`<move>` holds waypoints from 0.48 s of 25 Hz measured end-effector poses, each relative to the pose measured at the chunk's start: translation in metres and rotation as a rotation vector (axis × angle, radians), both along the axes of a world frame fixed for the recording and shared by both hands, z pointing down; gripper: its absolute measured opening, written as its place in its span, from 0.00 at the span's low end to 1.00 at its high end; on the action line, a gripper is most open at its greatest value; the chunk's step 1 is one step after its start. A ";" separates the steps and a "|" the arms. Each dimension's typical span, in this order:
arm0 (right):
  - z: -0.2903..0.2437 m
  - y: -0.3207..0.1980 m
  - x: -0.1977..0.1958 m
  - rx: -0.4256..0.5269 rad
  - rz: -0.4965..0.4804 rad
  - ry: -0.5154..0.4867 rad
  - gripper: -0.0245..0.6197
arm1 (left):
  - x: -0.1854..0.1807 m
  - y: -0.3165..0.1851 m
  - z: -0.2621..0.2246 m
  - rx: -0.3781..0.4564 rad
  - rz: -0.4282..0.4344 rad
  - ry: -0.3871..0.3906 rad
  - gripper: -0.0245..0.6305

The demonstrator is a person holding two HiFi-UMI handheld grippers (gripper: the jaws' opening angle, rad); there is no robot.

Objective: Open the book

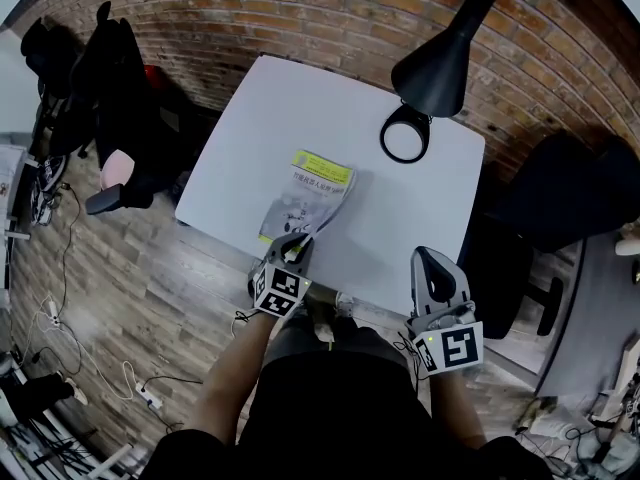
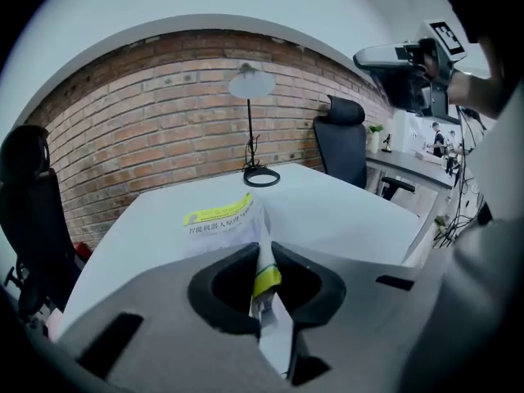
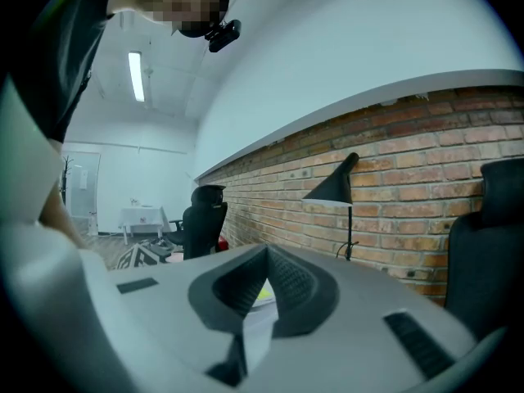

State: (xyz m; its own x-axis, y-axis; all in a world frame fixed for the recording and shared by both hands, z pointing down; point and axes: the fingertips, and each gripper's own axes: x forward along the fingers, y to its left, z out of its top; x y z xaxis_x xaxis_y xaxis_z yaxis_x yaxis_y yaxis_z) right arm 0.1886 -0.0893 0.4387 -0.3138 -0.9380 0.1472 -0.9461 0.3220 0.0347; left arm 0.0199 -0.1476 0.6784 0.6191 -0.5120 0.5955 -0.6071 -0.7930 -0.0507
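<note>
Your left gripper [image 1: 292, 248] had its fingers clamped on the near cover edge of the book [image 1: 308, 200]. If jerked, the cover could tear or slip free. Right gripper [image 1: 432, 263], beside the book: fingers together, empty.

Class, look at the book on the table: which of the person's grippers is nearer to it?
Left. The left gripper pinches the near edge of the book; the right gripper hangs apart from it, over the near edge of the table.

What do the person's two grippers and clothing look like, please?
The left gripper and right gripper are light grey with darker jaw recesses; each carries a cube of black-and-white square markers. The person wears a black top.
</note>
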 end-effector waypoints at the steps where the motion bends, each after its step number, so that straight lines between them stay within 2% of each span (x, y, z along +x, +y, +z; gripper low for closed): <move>1: 0.000 -0.001 -0.001 0.002 0.000 0.000 0.05 | -0.003 -0.004 -0.005 0.009 -0.007 0.010 0.11; 6: -0.001 -0.008 -0.011 0.004 -0.006 0.003 0.05 | -0.026 -0.028 -0.030 0.049 -0.062 0.062 0.11; 12: -0.006 -0.022 -0.027 0.017 -0.021 0.009 0.05 | -0.056 -0.058 -0.062 0.100 -0.105 0.086 0.11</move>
State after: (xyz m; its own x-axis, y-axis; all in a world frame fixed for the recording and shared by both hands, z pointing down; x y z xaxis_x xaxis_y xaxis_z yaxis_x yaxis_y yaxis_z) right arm 0.1615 -0.1113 0.4322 -0.3323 -0.9335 0.1346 -0.9387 0.3412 0.0490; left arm -0.0362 -0.2053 0.6168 0.6055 -0.6308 0.4852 -0.6922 -0.7183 -0.0701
